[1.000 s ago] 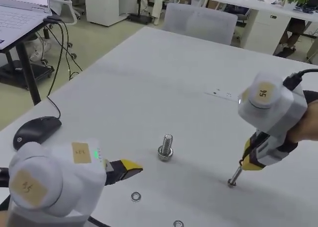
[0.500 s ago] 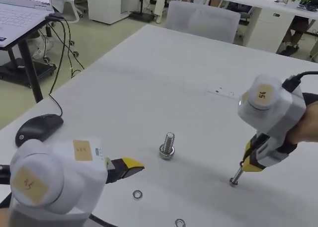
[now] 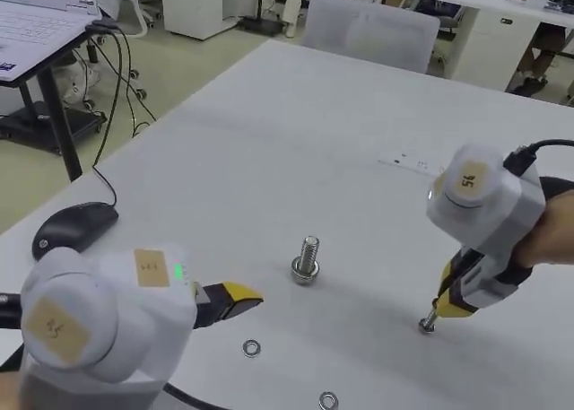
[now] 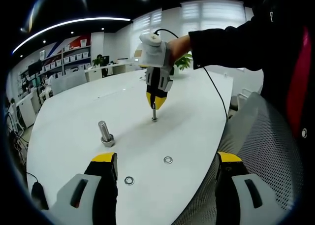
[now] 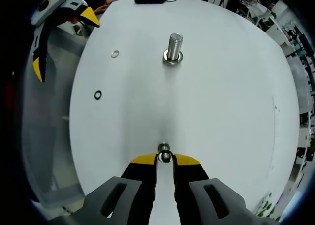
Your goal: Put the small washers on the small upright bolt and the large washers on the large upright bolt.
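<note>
— Where is the right gripper (image 3: pixel 446 304)?
— Lower right of the head view, tips down on the small bolt (image 3: pixel 429 322). In its own view the jaws stand narrow, with the bolt's top pinched between the yellow tips
— Has anything changed from a second ago?
— Yes. Back then a stretch of bare shank showed between the tips and the table (image 3: pixel 296 141). Now the tips sit lower on the bolt and only its foot shows under them. The whole picture has also slid a little, but that is the headset moving
— And the left gripper (image 4: pixel 166 158)?
— Lower left of the head view, jaws wide apart, holding nothing. Measured against the washers, it lies where it lay before
— Where are the washers?
— Loose and flat on the table. A washer (image 3: pixel 251 347) lies at lower centre, just below the left gripper's yellow tip in the picture. A second washer (image 3: pixel 328 399) lies at the bottom edge. Neither has shifted
— The large bolt (image 3: pixel 306 258)?
— Upright on its head near the centre of the frame, between the two grippers and well apart from both, in the same spot as before
— Anything else?
— A mouse (image 3: pixel 73 227) at the left edge of the table
</note>
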